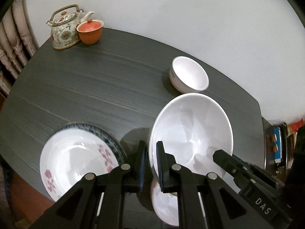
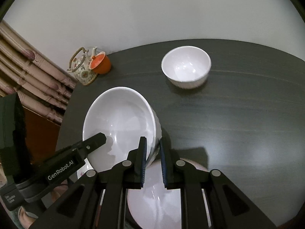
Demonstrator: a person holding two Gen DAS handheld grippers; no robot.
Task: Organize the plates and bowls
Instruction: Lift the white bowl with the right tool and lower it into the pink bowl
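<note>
A large white bowl (image 1: 190, 133) (image 2: 120, 122) hangs tilted above the dark table (image 1: 76, 87) (image 2: 238, 114), held at two sides of its rim. My left gripper (image 1: 151, 152) is shut on the rim's left side. My right gripper (image 2: 152, 148) is shut on the opposite side, and one of its fingers (image 1: 221, 155) reaches into the bowl. A small white bowl (image 1: 188, 74) (image 2: 185, 68) stands farther back. A pink-flowered plate (image 1: 76, 160) rests on a blue-rimmed plate (image 1: 109, 135). Another white dish (image 1: 164, 206) (image 2: 154, 196) lies under the grippers.
A flowered teapot (image 1: 64, 30) (image 2: 82, 66) and an orange lidded cup (image 1: 89, 32) (image 2: 101, 64) stand at the table's far corner by a white wall. A folded curtain (image 2: 28, 72) hangs to the left. Clutter (image 1: 276, 143) sits beyond the table's right edge.
</note>
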